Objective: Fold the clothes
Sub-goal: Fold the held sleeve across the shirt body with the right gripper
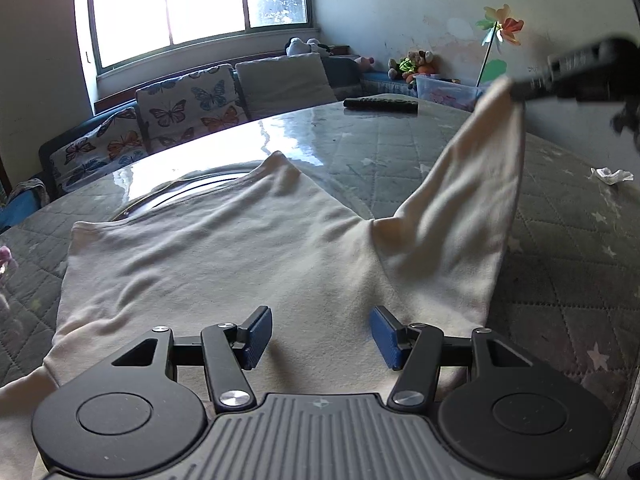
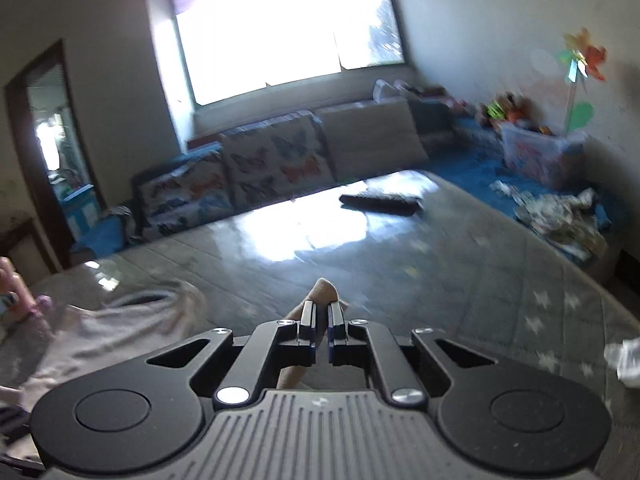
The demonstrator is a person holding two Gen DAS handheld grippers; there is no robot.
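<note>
A cream-white shirt [image 1: 208, 256] lies spread on the grey quilted table [image 1: 400, 152], neckline toward the window. Its right sleeve [image 1: 464, 200] is pulled up off the table at the upper right, pinched at its cuff by my right gripper [image 1: 516, 90]. In the right wrist view that gripper [image 2: 321, 312] is shut on the sleeve cuff [image 2: 324, 288], which pokes out past the fingertips. My left gripper [image 1: 322, 334] hovers open over the shirt's lower body, blue pads apart, nothing between them.
A dark remote control [image 1: 380, 105] lies at the table's far side. A crumpled white tissue [image 1: 612, 176] sits at the right edge. Beyond are a sofa with butterfly cushions [image 1: 188, 108], a toy bin [image 1: 448, 94] and a pinwheel [image 1: 502, 28].
</note>
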